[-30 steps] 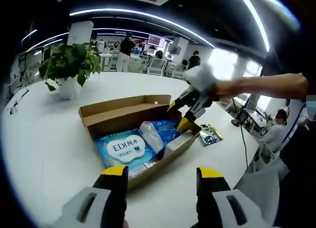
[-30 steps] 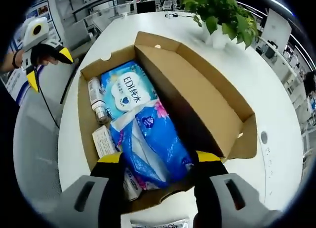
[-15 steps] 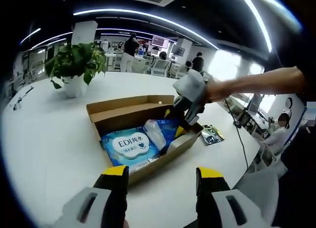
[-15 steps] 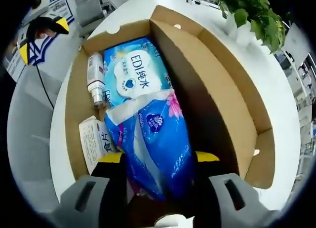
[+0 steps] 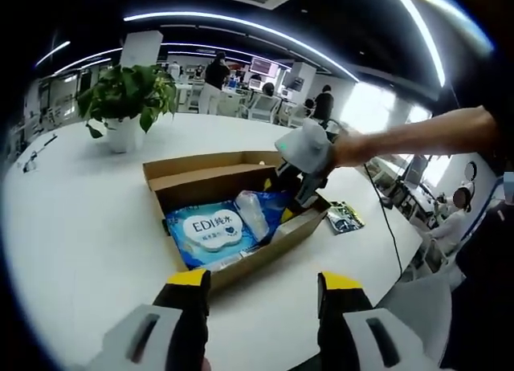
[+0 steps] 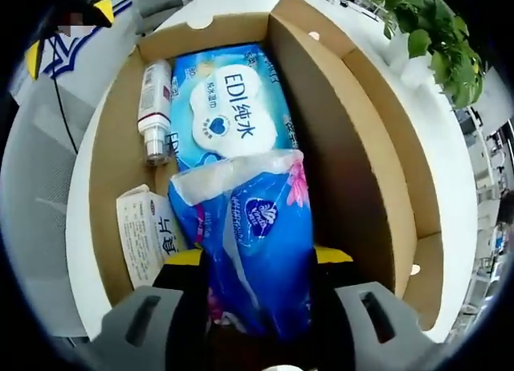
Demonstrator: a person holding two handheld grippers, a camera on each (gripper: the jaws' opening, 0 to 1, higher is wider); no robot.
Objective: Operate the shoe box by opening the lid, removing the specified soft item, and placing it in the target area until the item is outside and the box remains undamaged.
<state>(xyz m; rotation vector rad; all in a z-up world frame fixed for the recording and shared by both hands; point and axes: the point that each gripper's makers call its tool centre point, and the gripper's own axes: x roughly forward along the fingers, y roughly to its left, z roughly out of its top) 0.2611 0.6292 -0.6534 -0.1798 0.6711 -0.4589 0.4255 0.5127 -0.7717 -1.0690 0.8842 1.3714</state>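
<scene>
Right gripper sits low in the right gripper view with its yellow-tipped jaws spread to either side of the blue tissue pack, the soft item lying at the centre bottom of the frame inside the shoe box; whether the pads press the wrapper yet cannot be told. The lid is already folded back, so the step in hand looks like seizing the pack. The next move likely calls for closing on the plastic and lifting straight up, clear of the cardboard walls.

Crowding the pack are a small white carton at lower left, a bottle at upper left and a wet-wipes pack above it, any of which could be dragged along.

In the left gripper view the left gripper hangs at the bottom with jaws apart and nothing between them. Beyond the box, a flat packet lies on the white table at right, and a potted plant stands at upper left.
</scene>
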